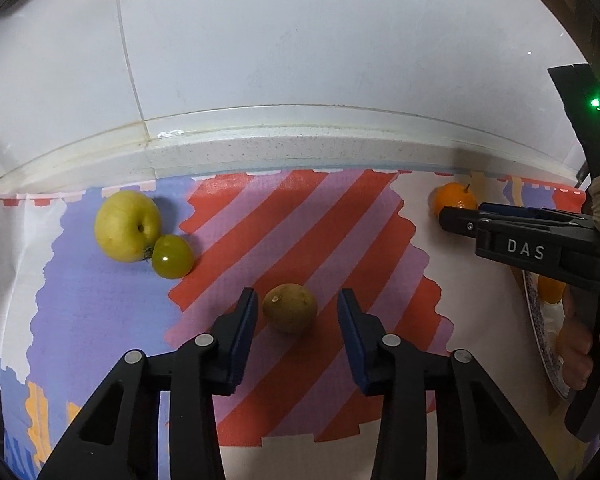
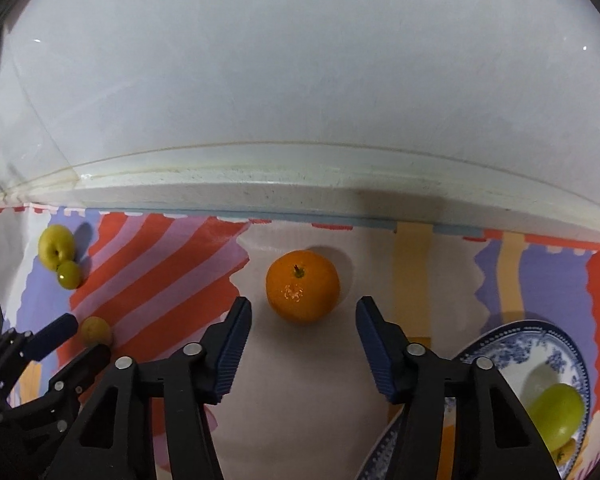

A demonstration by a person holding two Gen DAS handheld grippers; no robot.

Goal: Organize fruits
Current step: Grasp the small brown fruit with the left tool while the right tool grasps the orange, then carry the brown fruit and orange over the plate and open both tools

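Observation:
My left gripper (image 1: 297, 312) is open, its jaws on either side of a small brownish-yellow fruit (image 1: 290, 308) lying on the patterned mat (image 1: 112, 320). A yellow apple (image 1: 127, 225) and a small green fruit (image 1: 172, 256) touch each other at the back left. My right gripper (image 2: 303, 320) is open just in front of an orange (image 2: 302, 286), which also shows in the left wrist view (image 1: 452, 196). A blue-and-white plate (image 2: 512, 344) at the right holds a green fruit (image 2: 556, 410) and an orange fruit, mostly hidden.
A white raised ledge (image 1: 300, 148) and a white wall (image 1: 300, 40) run along the back of the mat. The plate's rim (image 1: 540, 320) shows at the right edge of the left wrist view, behind the right gripper and the hand.

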